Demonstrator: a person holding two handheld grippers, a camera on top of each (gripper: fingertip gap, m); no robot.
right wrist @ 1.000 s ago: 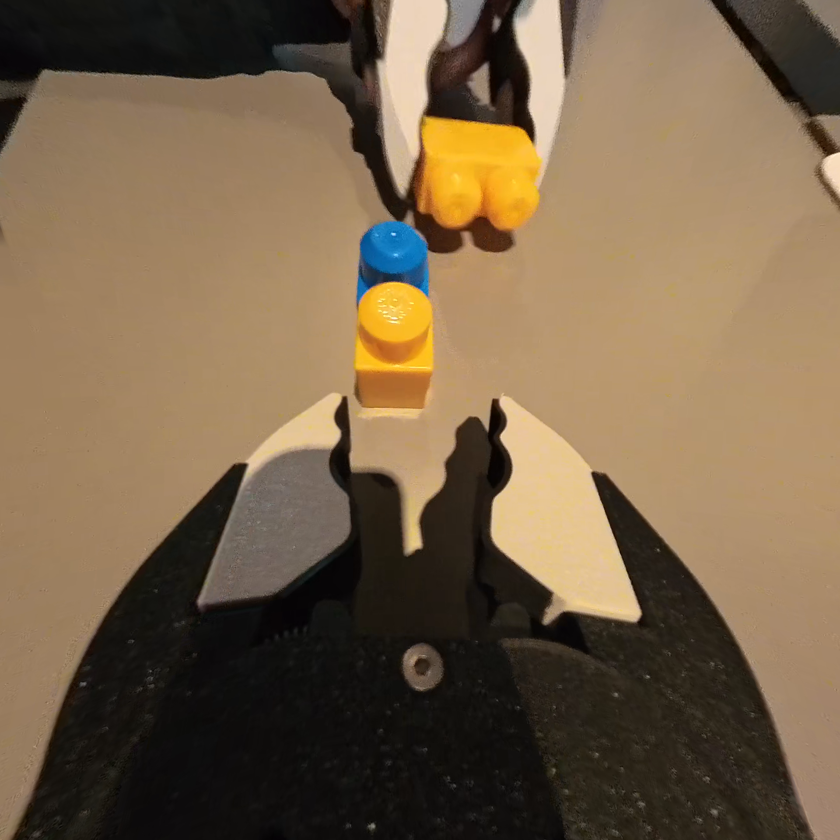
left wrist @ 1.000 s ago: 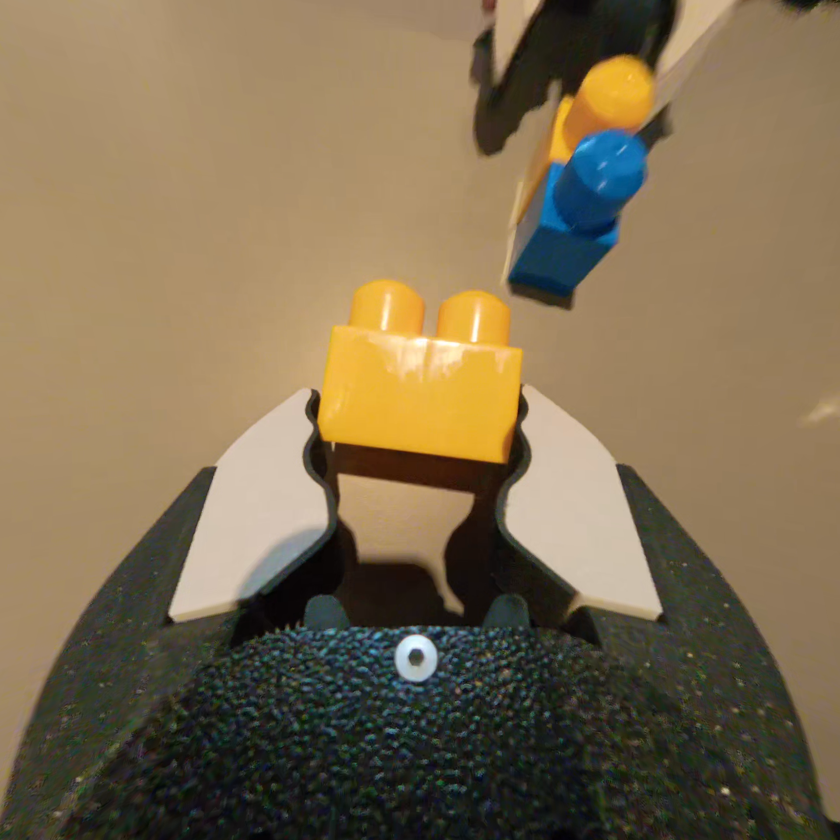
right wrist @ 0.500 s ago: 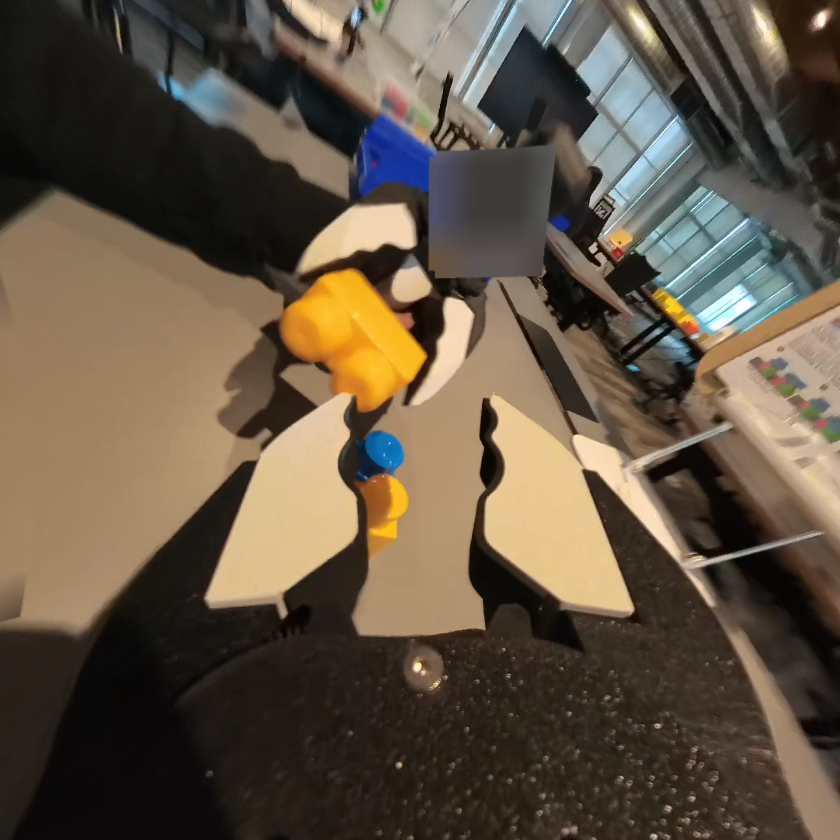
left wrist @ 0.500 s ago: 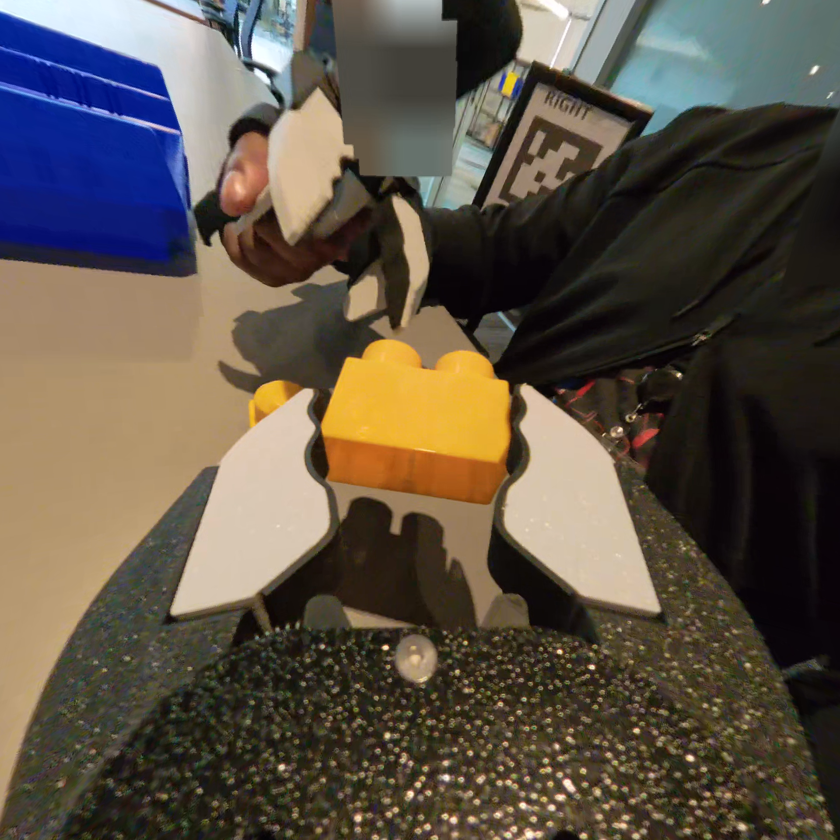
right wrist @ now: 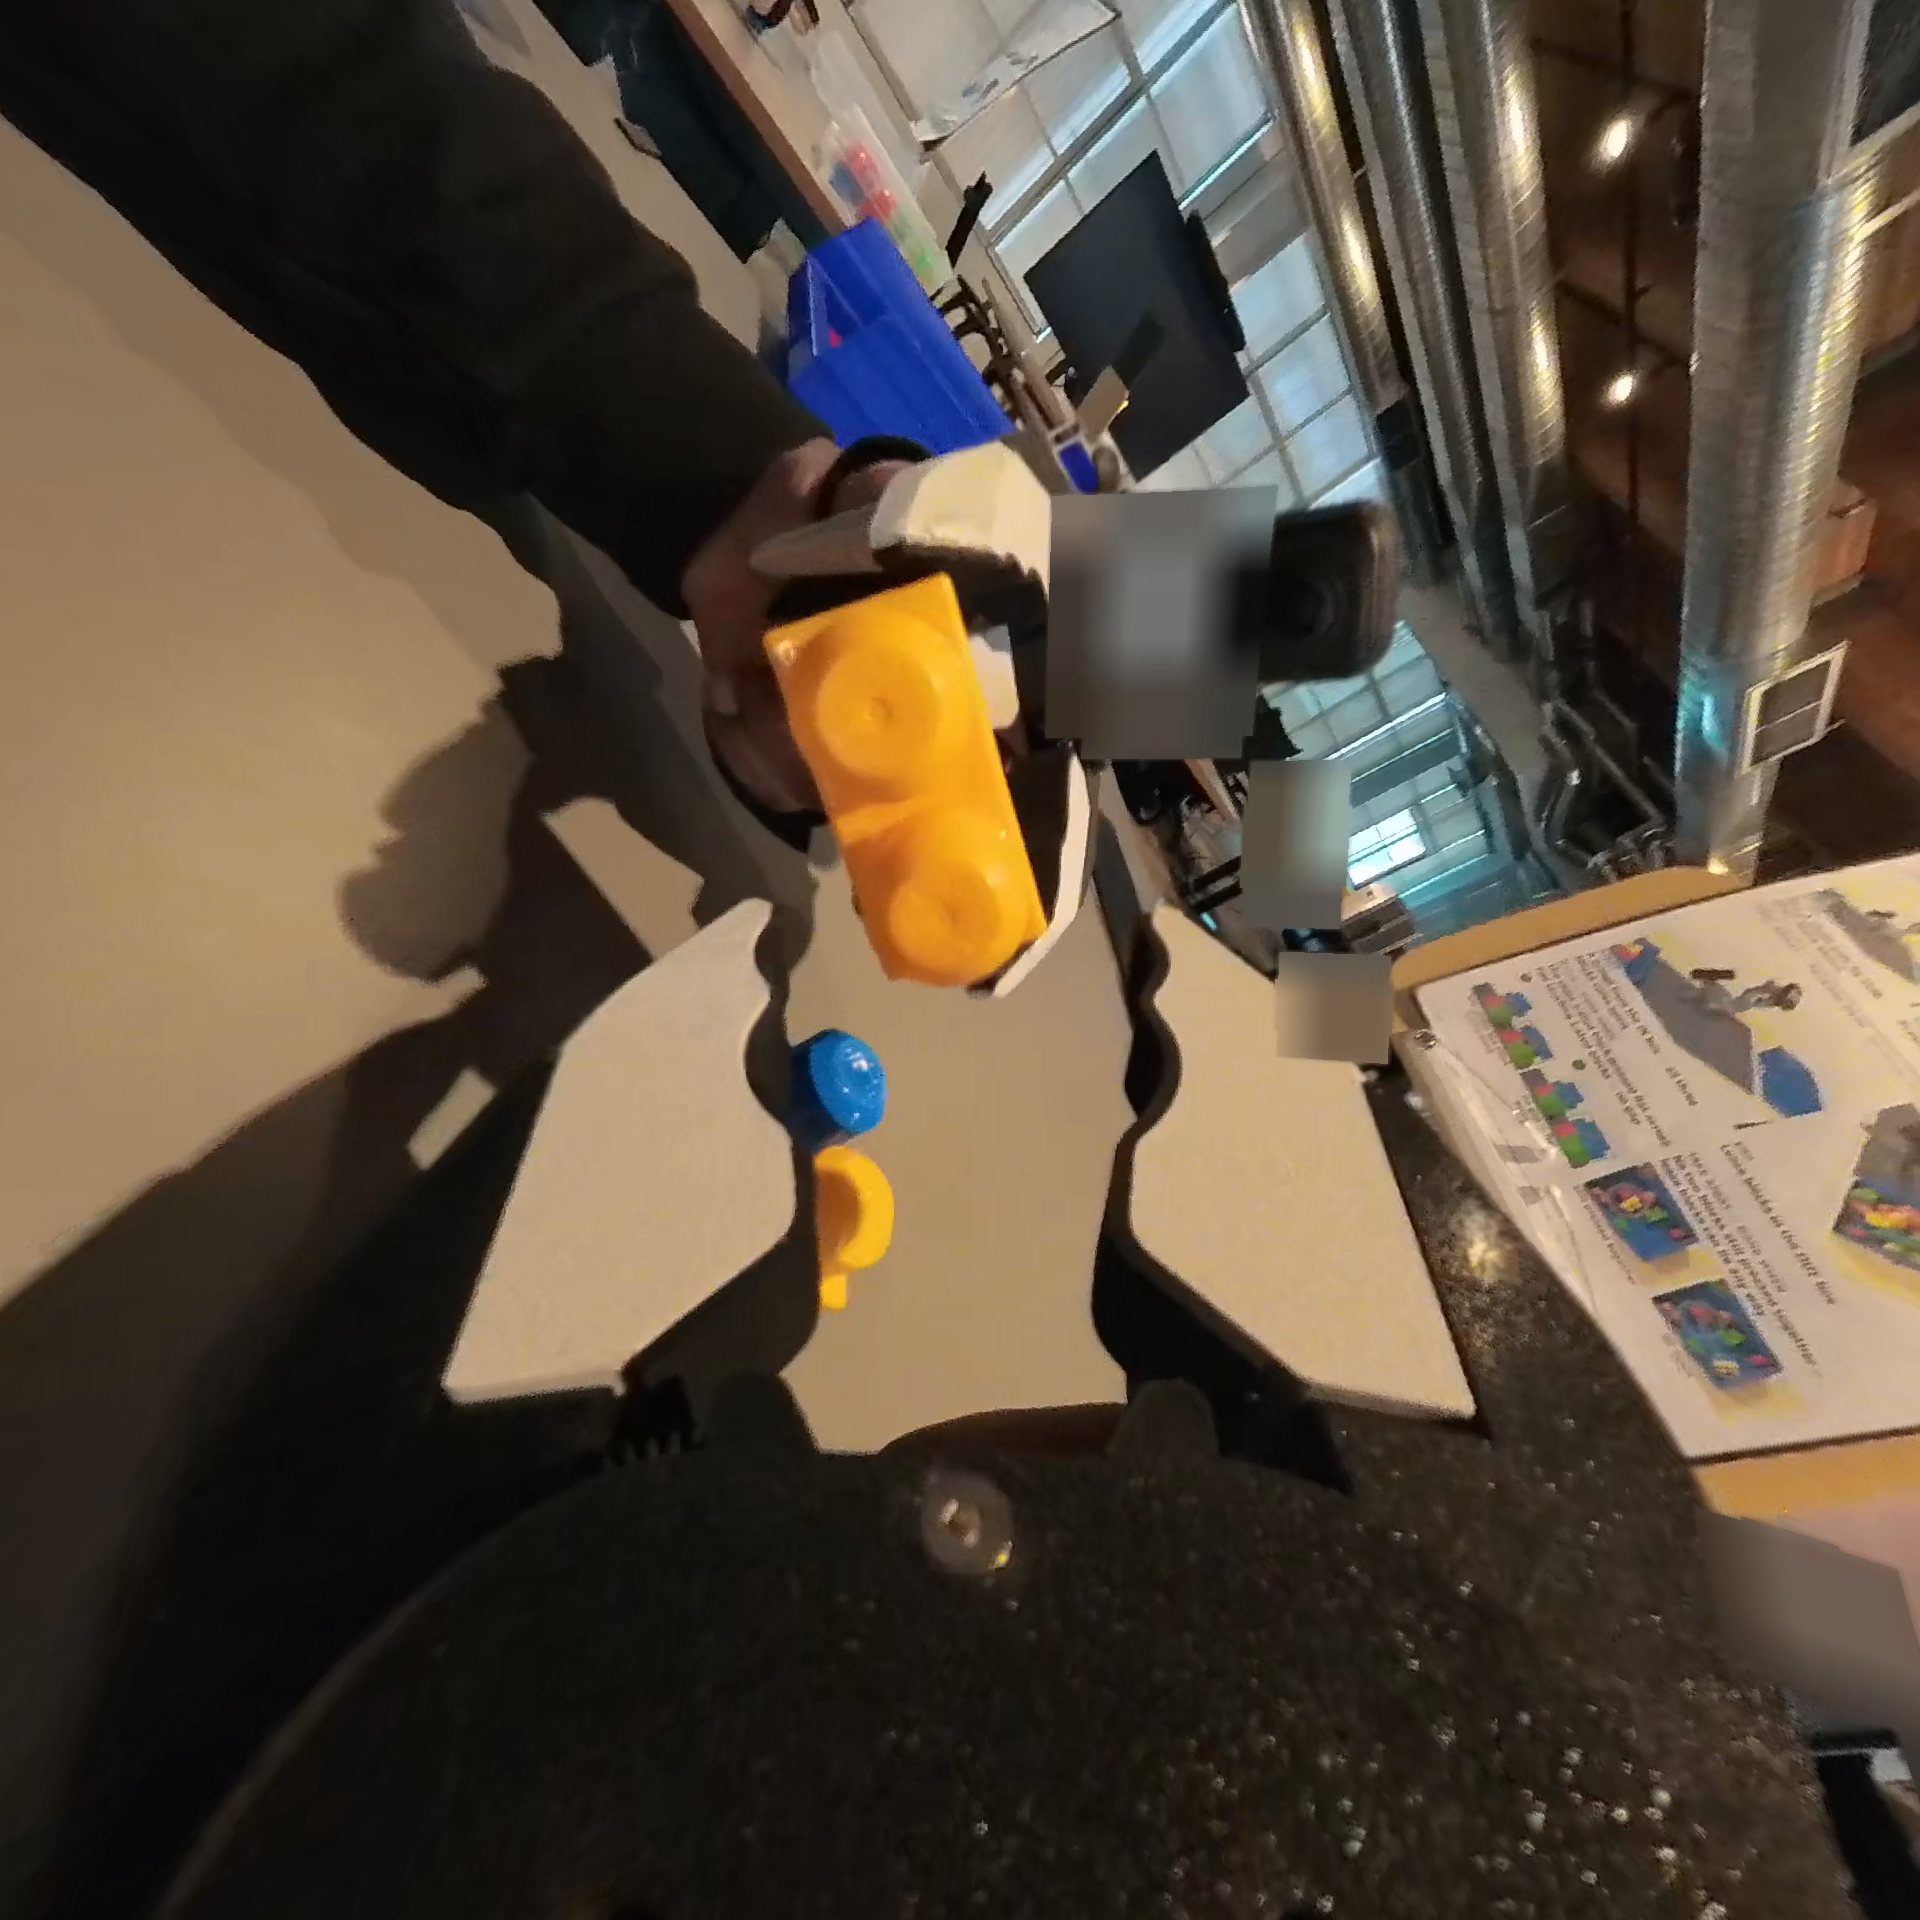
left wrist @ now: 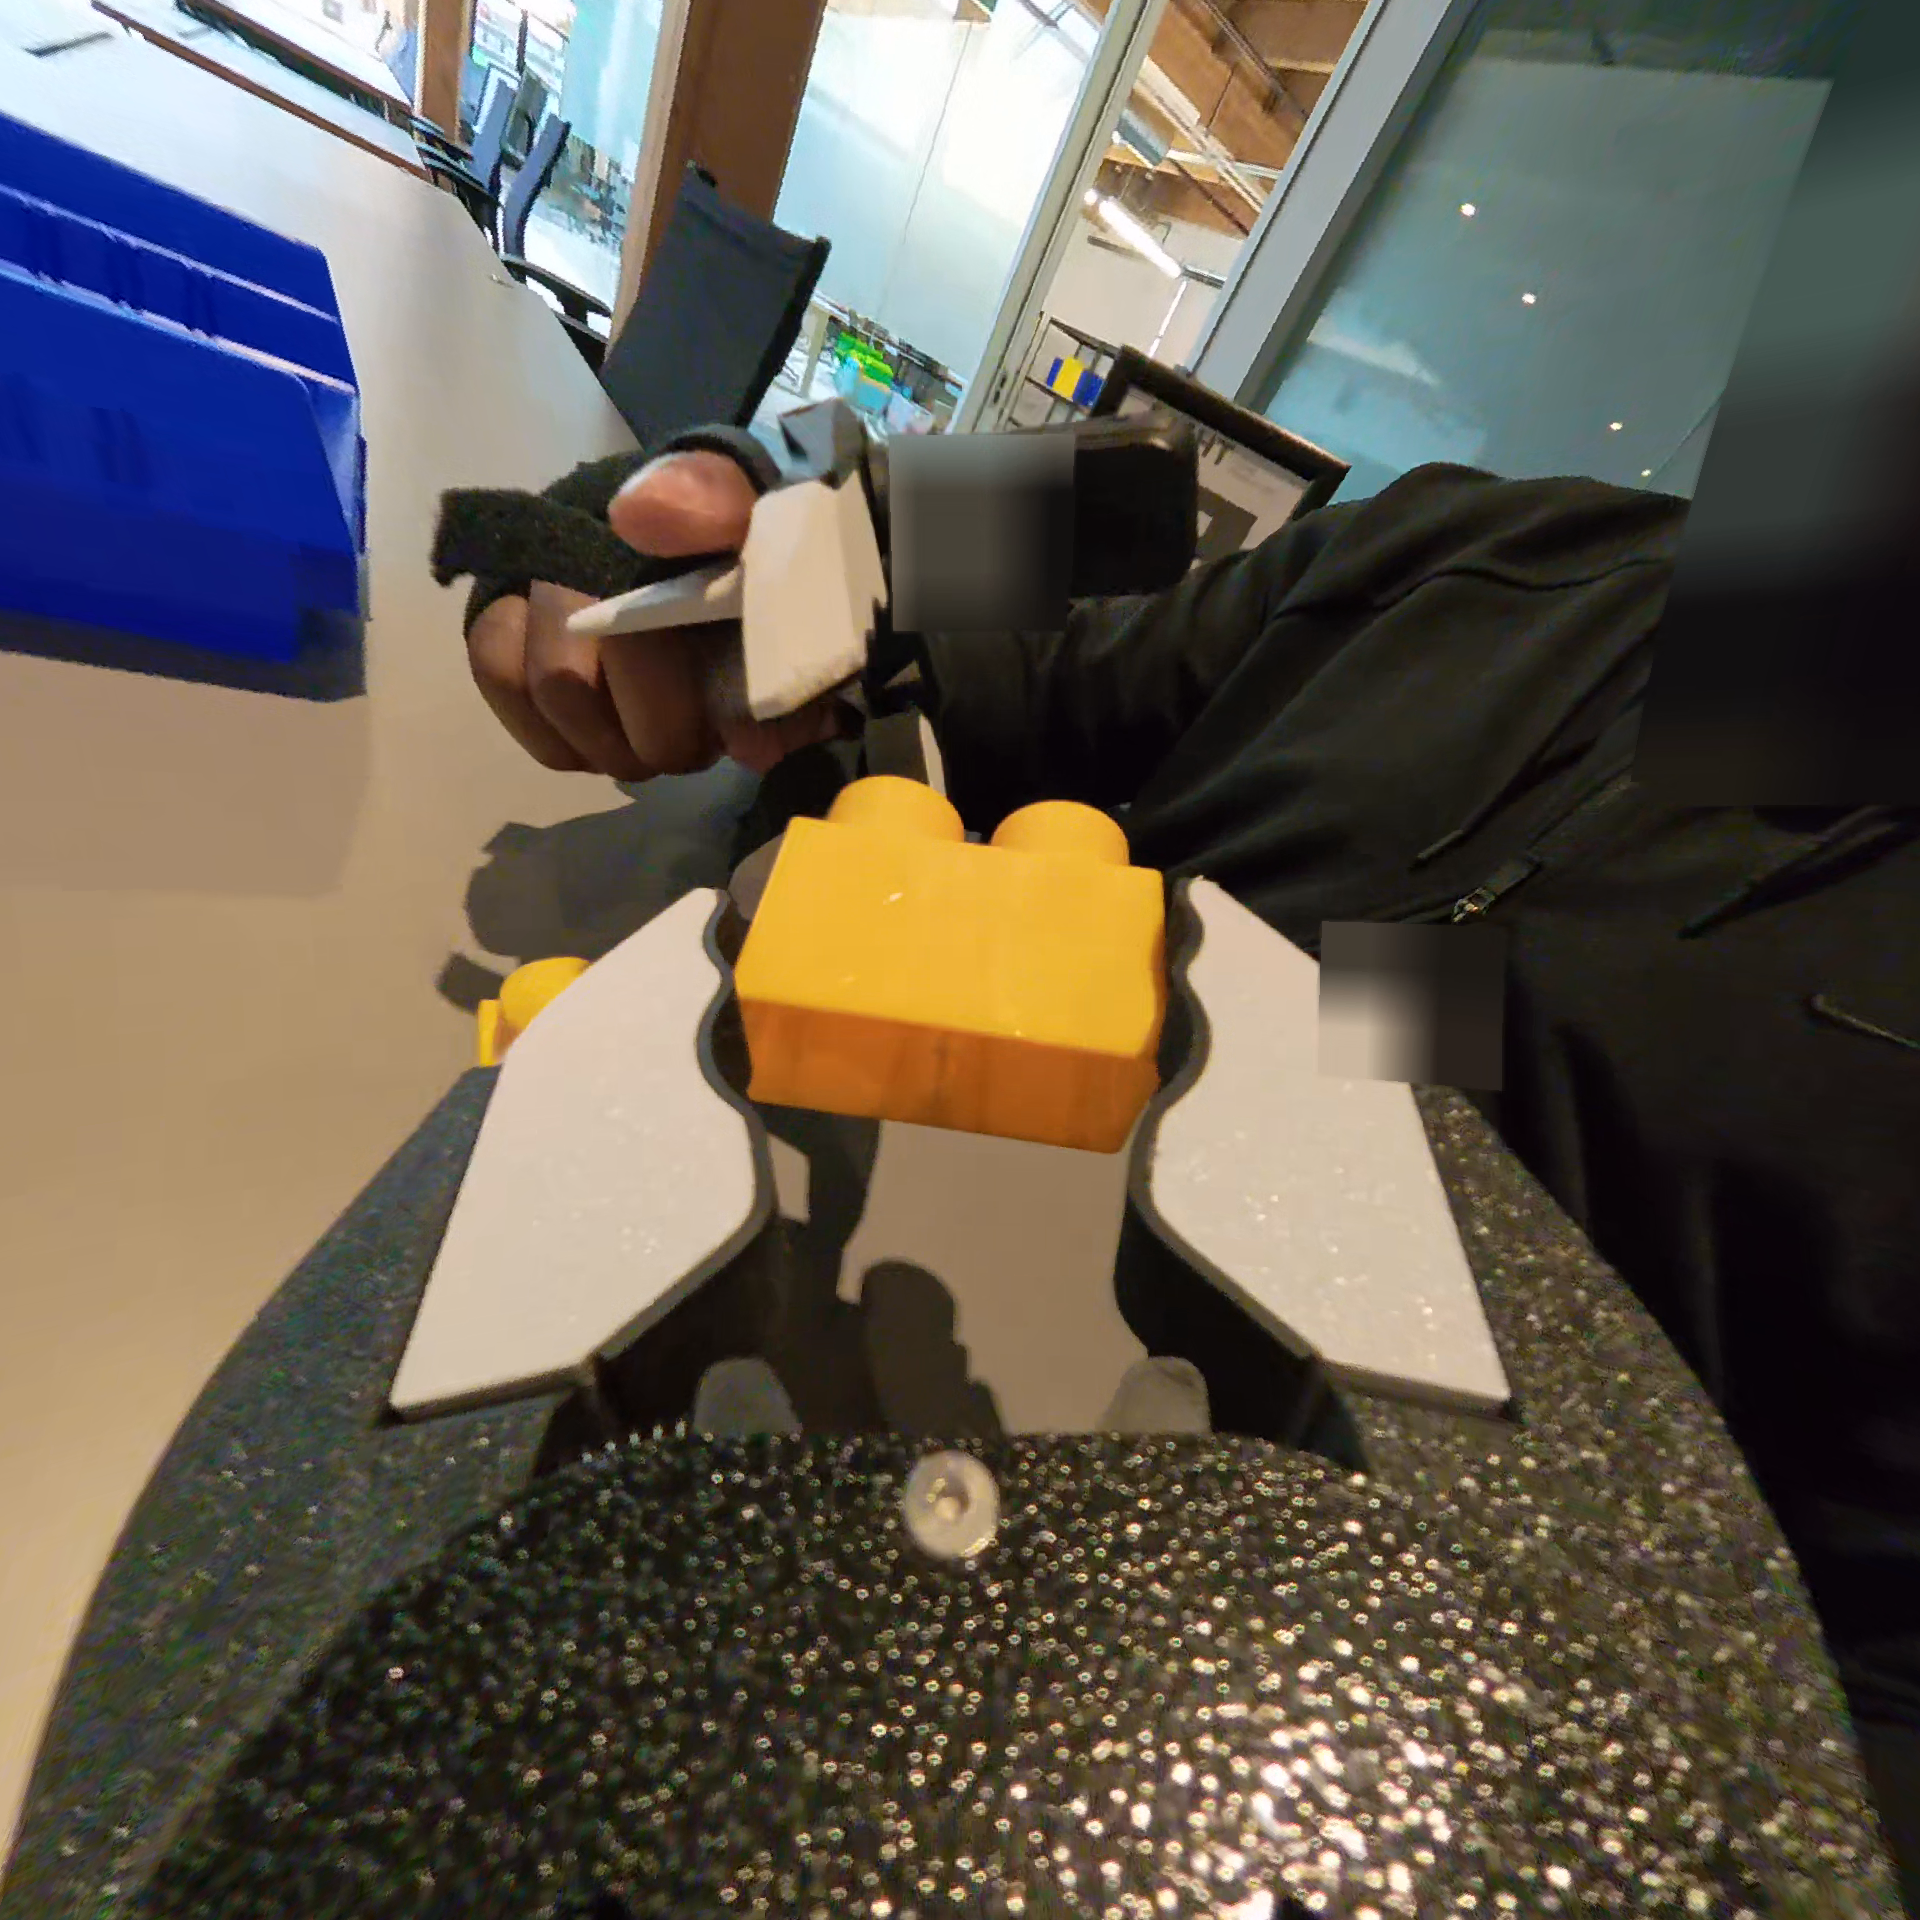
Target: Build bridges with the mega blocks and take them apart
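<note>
My left gripper [left wrist: 951,935] is shut on a two-stud yellow block [left wrist: 951,987] and holds it in the air; the same block [right wrist: 904,790] shows stud-first in the right wrist view. My right gripper [right wrist: 951,956] is open and empty, lifted above the table. Between its fingers, down on the tan table [right wrist: 208,623], stand a small blue block [right wrist: 836,1081] and a small yellow block [right wrist: 852,1210] side by side. A bit of the small yellow block [left wrist: 530,997] shows left of my left fingers [left wrist: 613,1122]. The right gripper [left wrist: 790,613] shows farther off in a person's hand.
Blue bins [left wrist: 156,499] stand on the table at the left. A printed instruction sheet on a board [right wrist: 1683,1143] lies to the right. A person's dark sleeve [left wrist: 1351,675] and torso fill the right side. Chairs and a monitor [right wrist: 1132,312] stand farther back. Less than 4 cm separates the two grippers' tips.
Both grippers have lifted and tilted up from looking down at the table. The left one still grips the two-stud yellow block. The small blocks stay on the table.
</note>
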